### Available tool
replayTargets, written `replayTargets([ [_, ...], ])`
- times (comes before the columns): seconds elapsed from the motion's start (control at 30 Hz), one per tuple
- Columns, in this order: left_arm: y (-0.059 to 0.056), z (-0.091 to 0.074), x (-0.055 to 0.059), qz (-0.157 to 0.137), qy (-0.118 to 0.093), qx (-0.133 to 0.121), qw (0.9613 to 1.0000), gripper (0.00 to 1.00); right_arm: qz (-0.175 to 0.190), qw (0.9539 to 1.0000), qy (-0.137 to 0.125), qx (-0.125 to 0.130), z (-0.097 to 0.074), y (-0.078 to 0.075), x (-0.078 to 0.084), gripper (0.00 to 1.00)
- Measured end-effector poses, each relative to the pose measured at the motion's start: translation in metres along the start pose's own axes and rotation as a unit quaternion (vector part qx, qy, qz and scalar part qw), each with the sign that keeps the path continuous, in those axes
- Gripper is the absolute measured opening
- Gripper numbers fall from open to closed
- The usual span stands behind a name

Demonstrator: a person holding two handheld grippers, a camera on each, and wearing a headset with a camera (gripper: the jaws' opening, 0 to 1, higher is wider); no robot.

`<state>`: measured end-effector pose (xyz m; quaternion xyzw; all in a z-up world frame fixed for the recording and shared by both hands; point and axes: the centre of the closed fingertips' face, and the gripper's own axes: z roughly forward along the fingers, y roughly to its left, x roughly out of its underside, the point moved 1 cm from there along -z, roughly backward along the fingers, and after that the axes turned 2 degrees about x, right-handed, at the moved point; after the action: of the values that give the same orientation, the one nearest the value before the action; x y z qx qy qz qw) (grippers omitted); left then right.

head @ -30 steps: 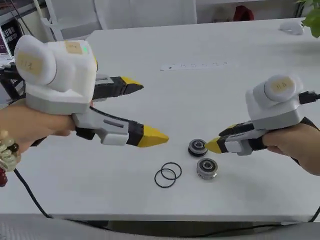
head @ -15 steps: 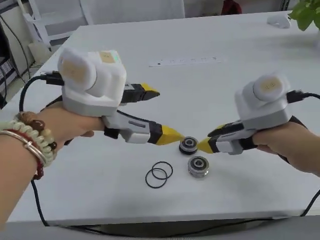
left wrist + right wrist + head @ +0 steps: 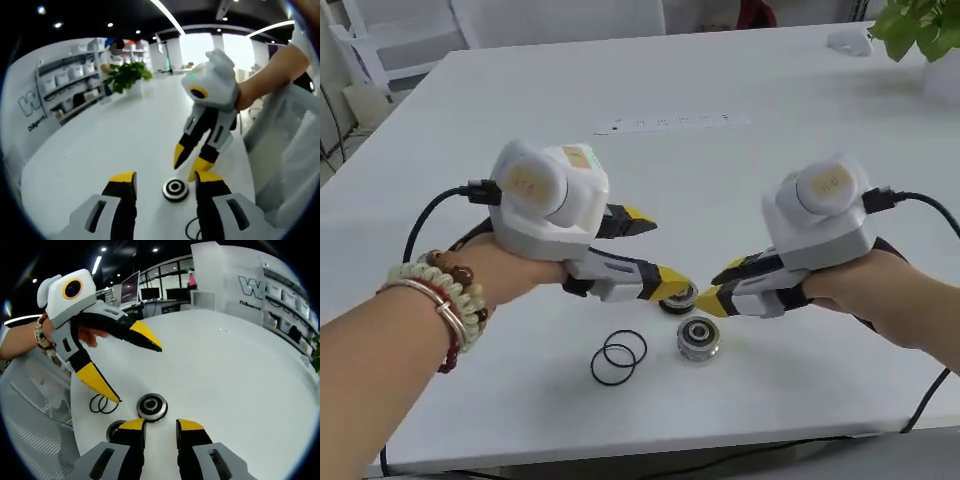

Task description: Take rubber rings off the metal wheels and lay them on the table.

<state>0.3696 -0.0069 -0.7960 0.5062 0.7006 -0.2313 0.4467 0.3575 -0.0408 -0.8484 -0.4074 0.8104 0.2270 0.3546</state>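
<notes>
Lying nearest the front edge of the desk point(image 3: 520, 420), two rubber rings point(image 3: 618, 357) overlap each other flat on the white top. Just to their right the near wheel point(image 3: 698, 337) rests flat, with a silvery rim and a dark hub, apart from both claws.

Just beyond it the far wheel point(image 3: 677, 299), darker at its rim, also lies flat and is caught between the tips of the two claws. In the head view it is partly hidden by a yellow jaw tip.

The left claw point(image 3: 658, 255) reaches in from the left with its jaws spread wide and holds nothing. Its lower tip comes down at the far wheel's left edge, but whether it touches cannot be told. In the left gripper view the wheel sits between the two jaws.

The right claw point(image 3: 713, 287) comes from the right with its jaws parted by a narrow gap, also holding nothing. Its tips are just beside the wheel, which in the right gripper view lies just ahead of the gap.

Beaded bracelets point(image 3: 435, 300) circle the left wrist. Farther off, a long pale strip point(image 3: 670, 123) lies flat on the desk. A leafy plant point(image 3: 910, 25) stands at the far right corner.
</notes>
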Motion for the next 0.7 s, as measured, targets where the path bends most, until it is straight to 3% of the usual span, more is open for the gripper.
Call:
replayTargets([
  [0.2,0.003,0.009,0.012,-0.029,-0.004,-0.015,0.9995,0.36,-0.007,0.9999,0.007,-0.007,0.004,0.002,0.005,0.21],
  [0.4,-0.006,0.018,0.017,-0.016,0.005,-0.003,0.9998,0.29,-0.010,0.9999,0.002,-0.008,0.008,0.001,0.002,0.21],
  [0.53,-0.013,0.024,0.029,0.002,0.030,0.014,0.9994,0.26,-0.009,0.9999,0.000,-0.011,0.009,0.003,0.001,0.21],
  [0.7,-0.009,0.026,0.033,-0.004,0.033,0.012,0.9994,0.24,-0.012,0.9998,-0.001,-0.016,0.010,0.006,0.001,0.24],
])
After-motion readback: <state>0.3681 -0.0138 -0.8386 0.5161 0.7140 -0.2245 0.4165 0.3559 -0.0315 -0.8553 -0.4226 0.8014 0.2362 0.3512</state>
